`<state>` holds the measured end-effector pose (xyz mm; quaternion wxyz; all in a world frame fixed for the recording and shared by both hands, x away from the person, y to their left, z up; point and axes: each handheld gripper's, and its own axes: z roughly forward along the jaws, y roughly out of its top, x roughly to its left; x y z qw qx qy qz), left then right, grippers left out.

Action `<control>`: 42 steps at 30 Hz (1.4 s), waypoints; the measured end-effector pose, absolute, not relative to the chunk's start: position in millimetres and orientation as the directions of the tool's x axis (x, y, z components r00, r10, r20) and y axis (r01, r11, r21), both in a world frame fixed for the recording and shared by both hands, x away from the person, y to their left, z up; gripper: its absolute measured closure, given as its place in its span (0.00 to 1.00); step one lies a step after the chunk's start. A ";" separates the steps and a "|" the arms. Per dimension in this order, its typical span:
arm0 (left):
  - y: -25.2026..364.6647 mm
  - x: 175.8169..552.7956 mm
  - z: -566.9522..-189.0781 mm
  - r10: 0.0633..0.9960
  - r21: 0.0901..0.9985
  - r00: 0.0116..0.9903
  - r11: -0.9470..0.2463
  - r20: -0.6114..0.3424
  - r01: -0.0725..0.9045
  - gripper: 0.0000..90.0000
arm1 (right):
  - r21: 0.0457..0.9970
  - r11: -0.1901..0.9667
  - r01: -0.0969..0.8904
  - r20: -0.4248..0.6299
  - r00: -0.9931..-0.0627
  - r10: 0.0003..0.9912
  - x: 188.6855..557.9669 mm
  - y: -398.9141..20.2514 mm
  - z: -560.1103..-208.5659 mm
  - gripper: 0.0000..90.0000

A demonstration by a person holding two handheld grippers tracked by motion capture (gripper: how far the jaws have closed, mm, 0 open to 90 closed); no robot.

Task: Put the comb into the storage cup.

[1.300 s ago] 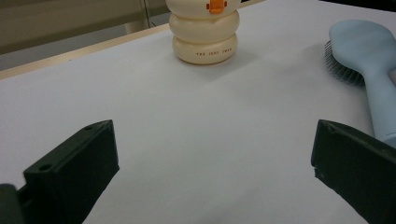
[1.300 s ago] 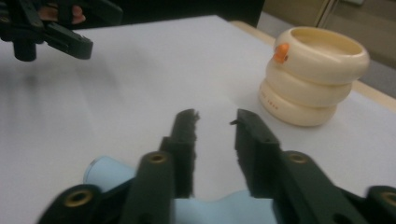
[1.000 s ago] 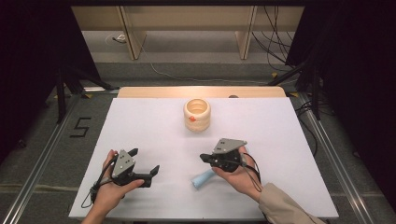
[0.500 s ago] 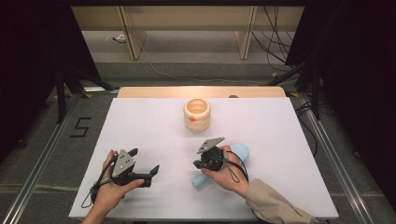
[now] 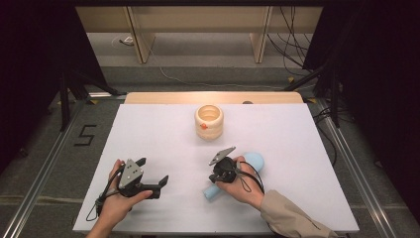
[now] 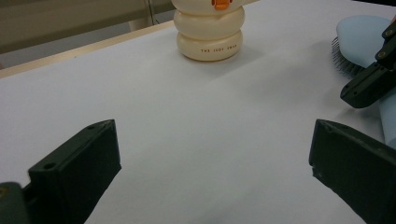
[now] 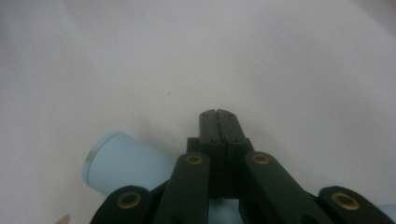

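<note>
A white table (image 5: 148, 134) is observed with a pale blue hairbrush (image 5: 250, 163) lying on it near the front, right of centre. Its head is turned toward the far right and its handle end toward the near left. In the left gripper view the bristles of the brush are seen facing the table.

The right gripper (image 5: 218, 176) is held directly over the handle of the brush. In the right gripper view its jaws are seen pressed fully together, tip against tip, with nothing between them; the handle lies beside and below them, to the left. Whether the gripper body touches the handle cannot be told.

The left gripper (image 5: 153, 181) is held low over the table at the front left, well apart from the brush. Its jaws are spread wide, with only bare table between them.

A cream ringed container (image 5: 209, 121) with an orange mark is noted standing upright toward the far middle of the table, apart from both grippers.
</note>
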<state>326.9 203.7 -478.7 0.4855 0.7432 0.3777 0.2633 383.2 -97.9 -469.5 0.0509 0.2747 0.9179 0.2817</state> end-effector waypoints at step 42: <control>203.7 325.9 -481.3 0.821 0.916 0.571 -0.243 0.019 0.319 0.03 | 0.313 0.741 0.594 0.146 -0.801 0.581 350.3 -207.7 -460.5 1.00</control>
